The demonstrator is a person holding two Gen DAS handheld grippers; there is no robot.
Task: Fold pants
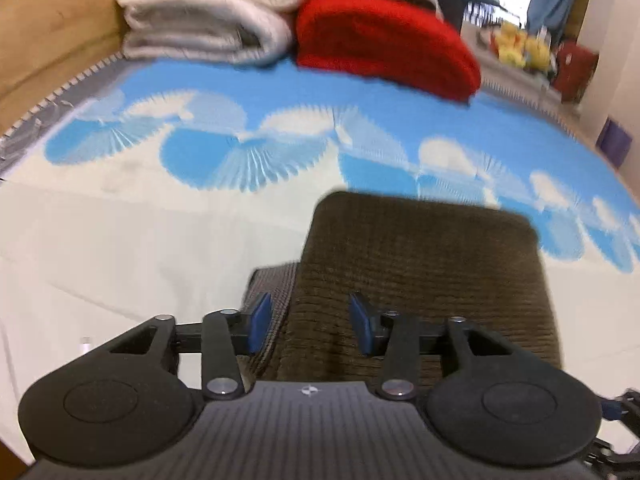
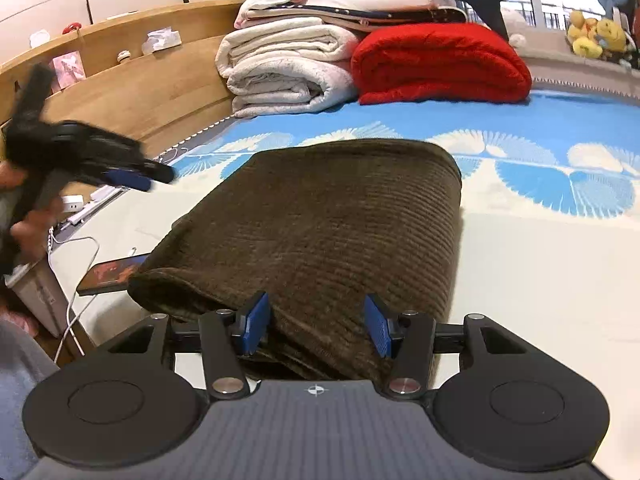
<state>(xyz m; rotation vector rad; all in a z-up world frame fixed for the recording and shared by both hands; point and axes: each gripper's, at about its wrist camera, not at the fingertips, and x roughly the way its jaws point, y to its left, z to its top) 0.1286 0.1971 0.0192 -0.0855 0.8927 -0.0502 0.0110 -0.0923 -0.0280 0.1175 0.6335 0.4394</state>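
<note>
The folded brown corduroy pants lie on the bed; both grippers' fingers stand half open, gripping nothing, so press the near edge flat

A: Left wrist view: sits just behind the left gripper, angled steeply down at the bed sheet. Very near the folded pants; frame blurred.

B: Right wrist view: behind the right gripper, shallower tilt, looking along the pants toward the headboard. The left gripper appears at its left edge.

A: Shared ground: the pants, blue-patterned sheet, white blankets and red blanket.

B: Confirmed; white blankets, red blanket.
</note>
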